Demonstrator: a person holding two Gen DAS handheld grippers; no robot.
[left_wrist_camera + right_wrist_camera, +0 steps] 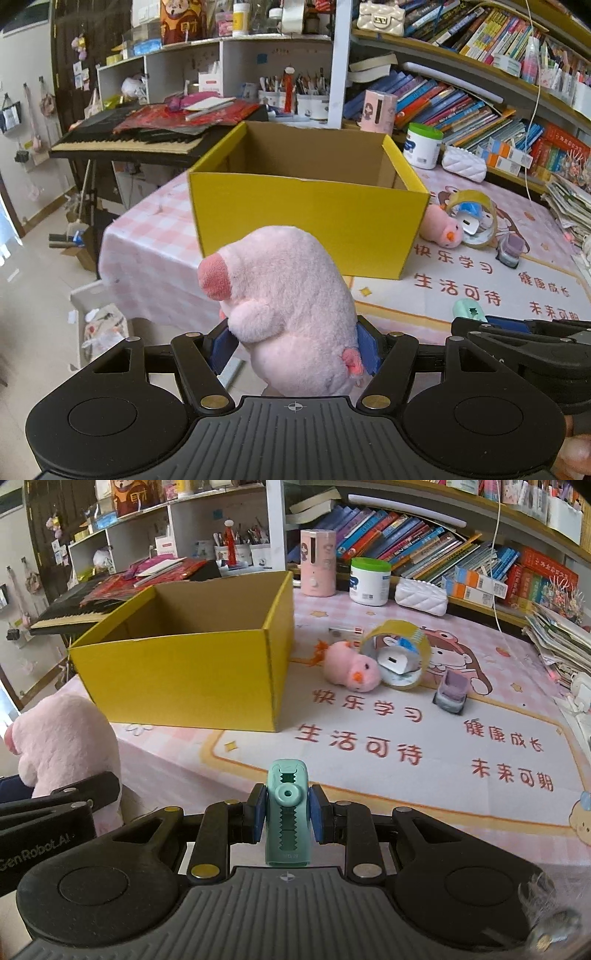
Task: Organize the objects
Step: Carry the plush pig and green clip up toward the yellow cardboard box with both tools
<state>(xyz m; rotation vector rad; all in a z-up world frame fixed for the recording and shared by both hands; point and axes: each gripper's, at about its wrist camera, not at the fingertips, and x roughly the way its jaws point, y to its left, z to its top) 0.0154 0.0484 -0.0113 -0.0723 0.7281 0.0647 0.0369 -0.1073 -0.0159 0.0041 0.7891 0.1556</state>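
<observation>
My left gripper is shut on a big pink plush pig and holds it up in front of the open yellow cardboard box. The pig also shows at the left of the right wrist view. My right gripper is shut on a small green crocodile-shaped pencil sharpener, above the table's near edge. The box stands on the table's left part and looks empty as far as I see inside.
On the pink printed tablecloth lie a small pink plush chick, a tape roll with a white device inside, and a small toy car. Jars, a white pouch and bookshelves line the back. A keyboard piano stands left.
</observation>
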